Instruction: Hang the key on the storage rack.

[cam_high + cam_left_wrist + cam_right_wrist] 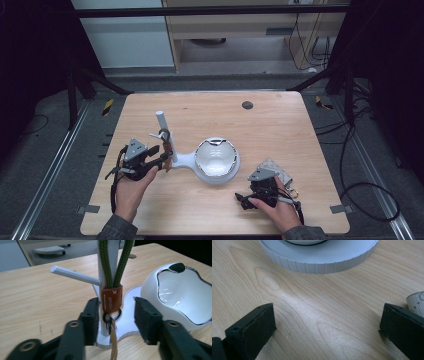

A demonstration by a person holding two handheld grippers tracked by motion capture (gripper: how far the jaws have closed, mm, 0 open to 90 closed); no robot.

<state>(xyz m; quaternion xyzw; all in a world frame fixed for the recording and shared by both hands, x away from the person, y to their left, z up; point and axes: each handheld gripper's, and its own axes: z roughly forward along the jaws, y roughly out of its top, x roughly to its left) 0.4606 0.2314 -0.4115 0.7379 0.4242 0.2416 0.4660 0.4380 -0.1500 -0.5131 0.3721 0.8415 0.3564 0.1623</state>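
Nearest the lens in the left gripper view, the left gripper point(115, 315) has its two black jaws apart, and between them hangs a green cord lanyard with a brown leather tab point(111, 299) and a small dark metal ring at its lower end. The tab sits closer to the left-hand jaw, whether touching it I cannot tell; a clear gap separates it from the right-hand jaw.

The light wooden table point(280, 130) lies under everything. Just beyond the jaws rises the white stand with an upright post and a side peg point(75, 275); the cord runs up in front of the post. Past the right-hand jaw sits the glossy white rounded bowl point(180, 295), joined to the stand's flat base.

The right gripper point(327, 325) rests low over bare wood, jaws wide apart. Ahead of them is the bowl's ribbed white base rim point(319, 262); beside the right-hand jaw lies a pale perforated cloth item point(417, 302).
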